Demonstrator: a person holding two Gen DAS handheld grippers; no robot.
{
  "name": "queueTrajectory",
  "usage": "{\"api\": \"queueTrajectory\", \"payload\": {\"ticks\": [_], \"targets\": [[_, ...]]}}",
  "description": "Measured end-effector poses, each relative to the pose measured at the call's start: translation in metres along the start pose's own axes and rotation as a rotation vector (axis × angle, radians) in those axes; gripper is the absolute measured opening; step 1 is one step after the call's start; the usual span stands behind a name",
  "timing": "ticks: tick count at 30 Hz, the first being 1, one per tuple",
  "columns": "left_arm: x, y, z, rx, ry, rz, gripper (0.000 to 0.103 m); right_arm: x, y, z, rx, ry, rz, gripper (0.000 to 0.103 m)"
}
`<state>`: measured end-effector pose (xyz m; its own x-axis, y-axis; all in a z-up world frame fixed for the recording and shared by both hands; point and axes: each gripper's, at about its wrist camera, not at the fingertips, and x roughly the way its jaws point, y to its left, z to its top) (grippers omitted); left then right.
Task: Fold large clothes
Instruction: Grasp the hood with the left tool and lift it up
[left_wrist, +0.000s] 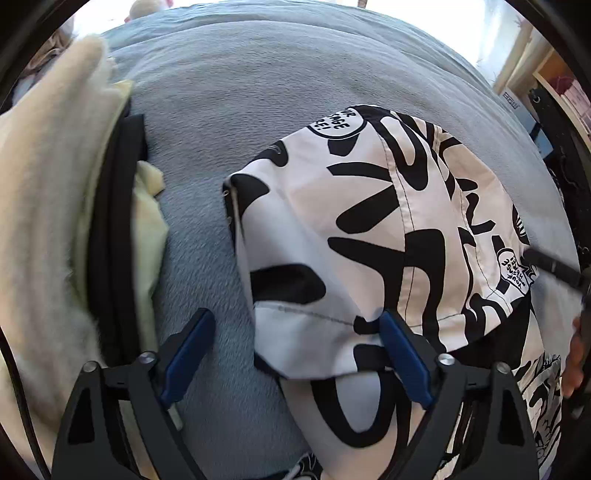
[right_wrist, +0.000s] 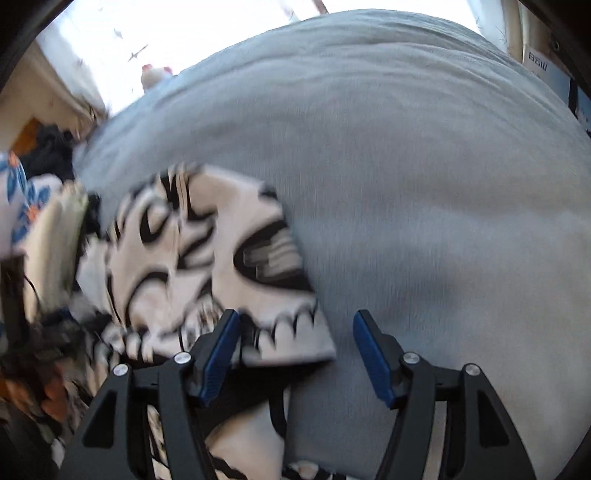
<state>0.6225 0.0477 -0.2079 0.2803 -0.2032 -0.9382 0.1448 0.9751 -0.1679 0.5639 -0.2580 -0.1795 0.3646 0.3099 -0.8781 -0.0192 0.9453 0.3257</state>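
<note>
**Printed garment folded on the grey blanket, both grippers wide open**

Printed garment (left_wrist: 388, 236), white with heavy black lettering, lies bunched on the grey blanket (left_wrist: 258, 92). Going left to right in my left wrist view: a cream fleece item (left_wrist: 44, 192) with black trim fills the left edge, then bare blanket, then the garment across centre and right. Top layer is folded over, its hemmed edge running just ahead of my fingers.

Left gripper (left_wrist: 297, 356): jaws spread, nothing pinched. Its left blue pad (left_wrist: 188, 354) sits over bare blanket; the right one overlaps the garment's folded edge. I can't tell if it touches the cloth. At the far right a black rod-like part (left_wrist: 554, 267) lies against the garment's side.

Right wrist view is motion-blurred. At far left I see a blue-and-orange flowered cloth (right_wrist: 22, 199), then the garment (right_wrist: 207, 266) in the lower-left half, then open blanket (right_wrist: 424, 166) to the right. Right gripper (right_wrist: 295, 354): jaws spread, holding nothing. Left finger is over the garment's near corner, right finger over blanket, with the corner's edge between them. A cardboard box (right_wrist: 539, 64) shows at the upper right beyond the blanket.
</note>
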Motion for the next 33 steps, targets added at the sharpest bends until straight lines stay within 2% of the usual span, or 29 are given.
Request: {"api": "queueTrajectory", "payload": {"ticks": [2, 7, 8, 9, 10, 11, 12, 13, 19, 23, 25, 26, 28, 30, 32, 33], "targets": [[0.004, 0.001, 0.002, 0.022, -0.009, -0.014, 0.096, 0.009, -0.005, 0.014, 0.039, 0.017, 0.070, 0.064], [0.019, 0.012, 0.014, 0.026, -0.021, -0.074, 0.098, 0.033, 0.007, 0.021, 0.021, 0.029, 0.072, 0.063], [0.019, 0.012, 0.012, 0.035, -0.036, -0.078, 0.096, 0.035, 0.012, 0.021, 0.007, 0.015, 0.065, 0.051], [0.017, 0.013, 0.010, 0.047, -0.053, -0.084, 0.083, 0.035, 0.016, 0.019, -0.002, 0.013, 0.072, 0.036], [0.012, 0.013, 0.006, 0.062, -0.075, -0.092, 0.054, 0.037, 0.019, 0.017, -0.008, 0.015, 0.080, 0.029], [0.006, 0.012, 0.004, 0.079, -0.097, -0.110, 0.040, 0.034, 0.024, 0.015, -0.022, 0.012, 0.095, 0.014], [0.003, 0.011, 0.002, 0.081, -0.107, -0.121, 0.019, 0.029, 0.027, 0.012, -0.038, 0.004, 0.092, 0.011], [-0.002, 0.011, 0.000, 0.081, -0.125, -0.127, 0.014, 0.020, 0.031, 0.009, -0.062, -0.015, 0.081, 0.010], [-0.069, -0.001, -0.039, 0.199, -0.351, -0.058, 0.010, -0.064, 0.065, -0.035, -0.277, -0.168, 0.075, 0.007], [-0.123, -0.013, -0.096, 0.317, -0.524, -0.020, 0.010, -0.144, 0.090, -0.103, -0.463, -0.352, 0.069, 0.007], [-0.145, -0.015, -0.136, 0.369, -0.576, -0.023, 0.015, -0.177, 0.099, -0.145, -0.547, -0.443, 0.022, 0.008], [-0.149, -0.016, -0.151, 0.389, -0.582, -0.018, 0.016, -0.187, 0.101, -0.166, -0.580, -0.475, -0.009, 0.010], [-0.152, -0.016, -0.194, 0.462, -0.577, 0.017, 0.027, -0.199, 0.099, -0.211, -0.639, -0.511, -0.091, 0.018], [-0.146, -0.019, -0.228, 0.500, -0.532, 0.043, 0.034, -0.199, 0.095, -0.248, -0.668, -0.482, -0.157, 0.035], [-0.136, -0.013, -0.258, 0.515, -0.449, 0.029, 0.037, -0.194, 0.087, -0.275, -0.664, -0.424, -0.167, 0.043], [-0.134, -0.009, -0.270, 0.516, -0.412, 0.017, 0.037, -0.192, 0.083, -0.290, -0.647, -0.390, -0.167, 0.043]]}}
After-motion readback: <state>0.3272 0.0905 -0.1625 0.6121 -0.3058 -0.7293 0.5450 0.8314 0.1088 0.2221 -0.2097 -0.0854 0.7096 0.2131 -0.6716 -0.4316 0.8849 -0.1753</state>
